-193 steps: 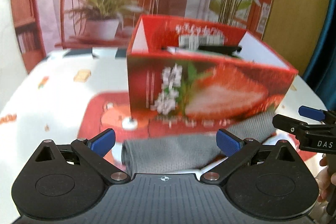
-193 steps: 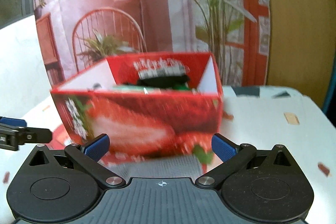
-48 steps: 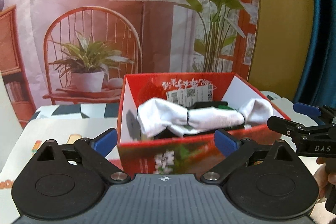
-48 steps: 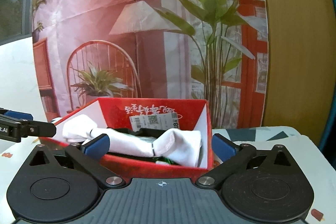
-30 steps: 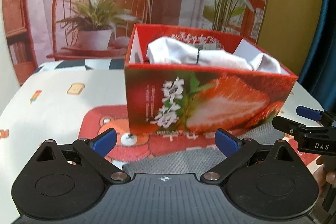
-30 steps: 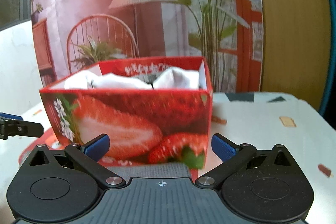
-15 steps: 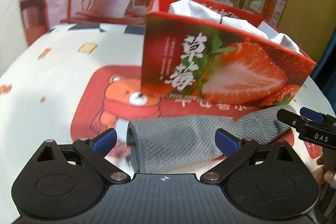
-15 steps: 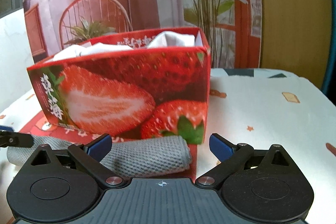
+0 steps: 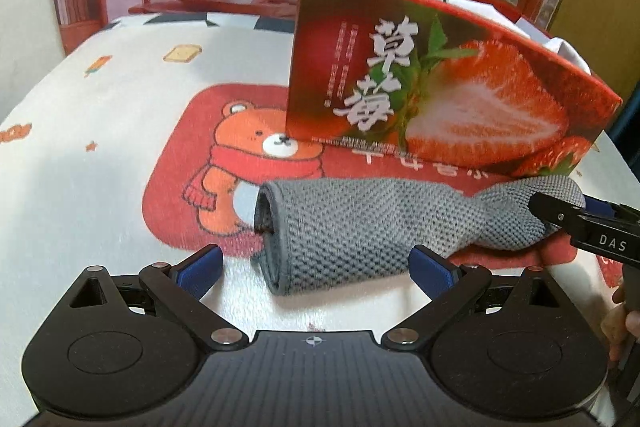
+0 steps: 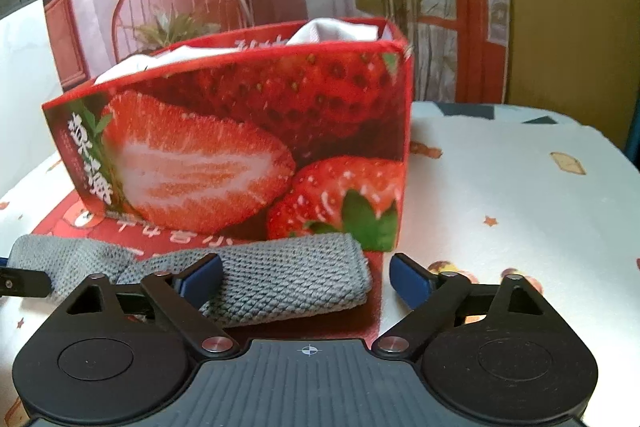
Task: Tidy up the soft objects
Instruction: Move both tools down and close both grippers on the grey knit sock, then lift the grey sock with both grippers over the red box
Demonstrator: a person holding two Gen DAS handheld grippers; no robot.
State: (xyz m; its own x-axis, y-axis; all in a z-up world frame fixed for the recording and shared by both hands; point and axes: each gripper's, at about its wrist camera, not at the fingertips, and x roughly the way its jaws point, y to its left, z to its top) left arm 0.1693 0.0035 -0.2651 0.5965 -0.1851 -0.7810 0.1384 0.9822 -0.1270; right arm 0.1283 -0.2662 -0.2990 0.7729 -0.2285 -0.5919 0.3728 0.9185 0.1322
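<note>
A grey knitted sock (image 9: pixel 376 223) is laid flat on the red bear-printed mat (image 9: pixel 176 187), just in front of the strawberry box (image 9: pixel 460 99), with its open cuff turned toward the left gripper (image 9: pixel 316 263) and its toe end toward the right gripper (image 10: pixel 306 277). White soft items (image 10: pixel 340 29) are seen heaped inside the box, rising above its rim. The left gripper is held released, its blue pads (image 9: pixel 200 267) spread on either side of the cuff without pressing it. The right gripper's jaws have just been closing; the toe end lies between them, yet the pads (image 10: pixel 408 281) are not pressed on it, so it is not grasped. The mat is spread on a white patterned tablecloth (image 10: pixel 520 187).
</note>
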